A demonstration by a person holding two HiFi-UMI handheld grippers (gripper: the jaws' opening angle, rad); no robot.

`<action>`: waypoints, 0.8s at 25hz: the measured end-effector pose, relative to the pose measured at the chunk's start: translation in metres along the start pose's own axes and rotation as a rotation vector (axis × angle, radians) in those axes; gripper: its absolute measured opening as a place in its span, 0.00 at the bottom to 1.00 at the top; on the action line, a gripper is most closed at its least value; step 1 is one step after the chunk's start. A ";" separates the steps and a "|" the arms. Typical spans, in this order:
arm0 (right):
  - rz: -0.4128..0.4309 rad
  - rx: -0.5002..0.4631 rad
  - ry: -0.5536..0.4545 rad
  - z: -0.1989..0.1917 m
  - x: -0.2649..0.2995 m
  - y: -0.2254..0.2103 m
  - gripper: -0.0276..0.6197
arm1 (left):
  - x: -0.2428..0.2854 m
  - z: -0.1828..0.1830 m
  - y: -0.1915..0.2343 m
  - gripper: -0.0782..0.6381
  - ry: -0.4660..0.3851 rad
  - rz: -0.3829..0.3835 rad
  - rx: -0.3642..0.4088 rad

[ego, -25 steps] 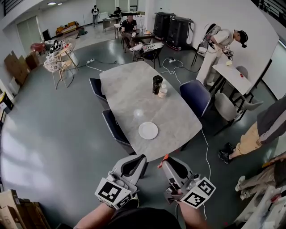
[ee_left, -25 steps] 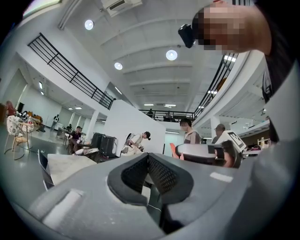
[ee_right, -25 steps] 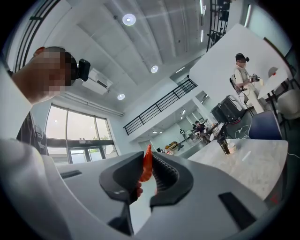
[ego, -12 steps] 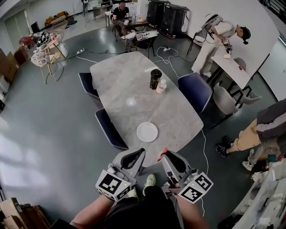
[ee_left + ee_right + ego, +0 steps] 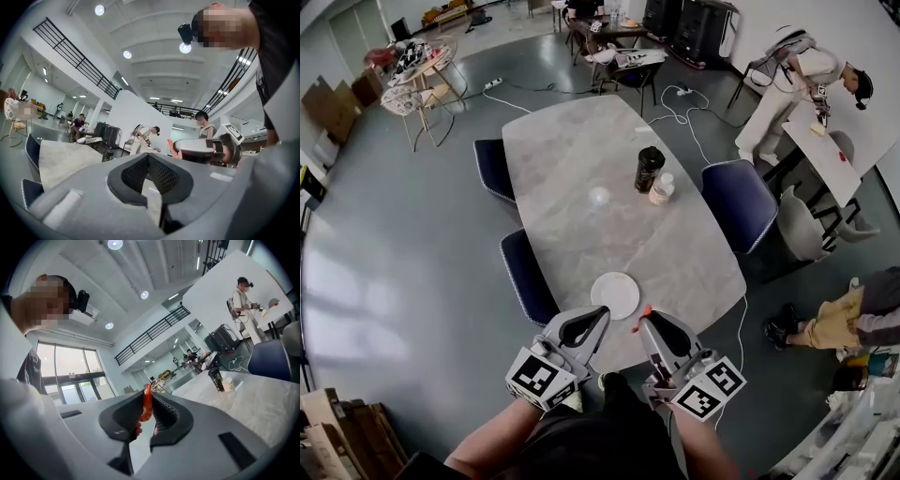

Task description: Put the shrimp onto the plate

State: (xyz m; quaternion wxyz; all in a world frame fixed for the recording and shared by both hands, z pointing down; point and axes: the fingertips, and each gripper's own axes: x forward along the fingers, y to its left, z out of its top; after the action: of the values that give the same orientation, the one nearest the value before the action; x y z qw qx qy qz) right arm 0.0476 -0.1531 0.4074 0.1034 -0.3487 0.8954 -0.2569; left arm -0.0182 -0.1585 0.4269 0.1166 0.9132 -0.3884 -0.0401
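Observation:
A white plate [image 5: 614, 294] lies empty near the front edge of the grey marble table [image 5: 581, 178]. My right gripper [image 5: 646, 324] is shut on an orange-red shrimp [image 5: 146, 405], whose tip [image 5: 644, 312] sticks out past the jaws just right of the plate, at the table's edge. My left gripper [image 5: 598, 318] is shut with nothing in it, its jaws hovering by the plate's near rim. In the left gripper view the right gripper [image 5: 176, 146] and the shrimp tip [image 5: 171, 144] show at right.
A dark can [image 5: 649, 169] and a small white cup [image 5: 660, 192] stand at the table's right side. Blue chairs [image 5: 523, 273] line both long sides. A person [image 5: 802, 70] works at a white table at the far right. Cables lie on the floor.
I have come closer to the table. Both grippers now reach the table's front edge beside the plate, the shrimp still held in the right one.

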 end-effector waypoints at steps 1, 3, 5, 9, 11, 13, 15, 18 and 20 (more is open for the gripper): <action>0.006 0.004 0.020 0.001 0.005 -0.013 0.13 | 0.009 -0.002 0.005 0.12 0.003 0.017 0.000; 0.023 0.008 0.059 -0.002 0.016 -0.039 0.13 | 0.026 -0.010 0.018 0.12 0.010 0.053 -0.012; 0.047 0.013 0.087 -0.005 0.027 -0.061 0.13 | 0.041 -0.019 0.032 0.12 0.021 0.087 -0.032; 0.068 0.022 0.155 -0.021 0.048 -0.097 0.13 | 0.060 -0.040 0.055 0.12 0.058 0.149 -0.040; 0.057 0.024 0.196 -0.036 0.057 -0.112 0.13 | 0.065 -0.050 0.064 0.12 0.082 0.170 -0.040; 0.045 0.021 0.244 -0.056 0.065 -0.123 0.13 | 0.065 -0.058 0.074 0.12 0.098 0.180 -0.049; 0.025 0.014 0.296 -0.077 0.072 -0.135 0.13 | 0.067 -0.066 0.082 0.12 0.111 0.181 -0.057; -0.019 0.014 0.359 -0.109 0.078 -0.156 0.13 | 0.070 -0.083 0.092 0.12 0.130 0.170 -0.072; -0.048 0.012 0.388 -0.125 0.080 -0.167 0.13 | 0.070 -0.094 0.098 0.12 0.144 0.157 -0.077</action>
State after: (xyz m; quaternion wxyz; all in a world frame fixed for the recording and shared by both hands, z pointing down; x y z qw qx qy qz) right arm 0.0390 -0.2628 0.6021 -0.0751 -0.3131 0.8884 -0.3272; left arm -0.0226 -0.2574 0.5433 0.1820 0.8752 -0.4477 0.0198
